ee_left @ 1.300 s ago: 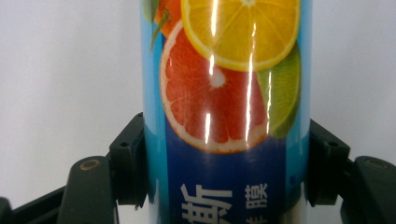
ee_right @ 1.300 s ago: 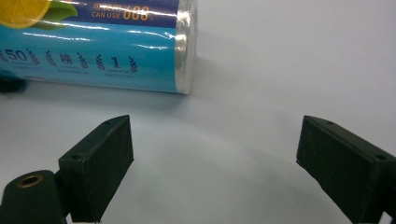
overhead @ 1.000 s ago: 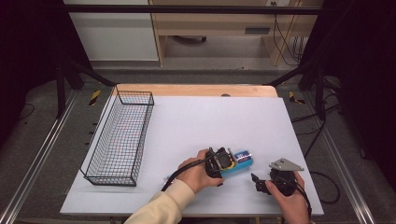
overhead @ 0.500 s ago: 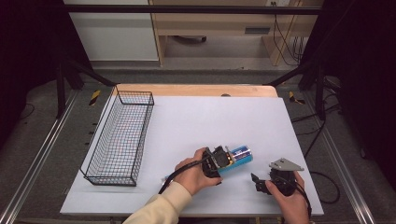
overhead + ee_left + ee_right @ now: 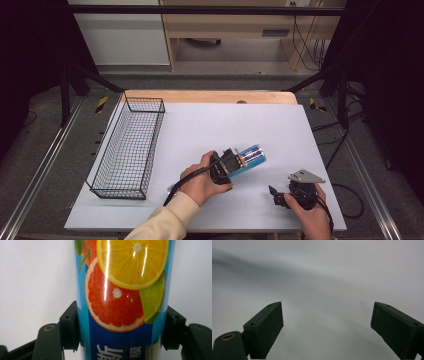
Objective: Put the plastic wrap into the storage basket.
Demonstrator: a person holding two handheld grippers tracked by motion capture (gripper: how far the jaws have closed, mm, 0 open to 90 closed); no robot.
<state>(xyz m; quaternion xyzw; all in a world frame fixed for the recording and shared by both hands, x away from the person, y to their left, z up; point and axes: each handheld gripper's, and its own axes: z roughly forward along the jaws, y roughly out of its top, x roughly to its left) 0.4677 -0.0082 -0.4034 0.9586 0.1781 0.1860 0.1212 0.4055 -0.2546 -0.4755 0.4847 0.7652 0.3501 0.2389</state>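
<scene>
The can (image 5: 122, 297) is clamped between the left gripper (image 5: 231, 162) fingers; the right gripper (image 5: 327, 332) fingers are held apart near the counter (image 5: 210, 125).

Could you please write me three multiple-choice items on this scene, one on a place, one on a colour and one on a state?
1. Where does the black wire basket stand on the white table?
A. on its left side
B. on its right side
C. at its middle

2. What is the main colour of the tall blue drink can with citrus slices?
A. red
B. blue
C. black

3. How do the jaws of the right gripper stand?
A. shut on the can
B. shut on nothing
C. open

Answers: 1 A, the basket sits along the left edge in the high view. 2 B, blue shows in the left gripper view. 3 C, the right gripper view shows the jaws wide apart.
</scene>
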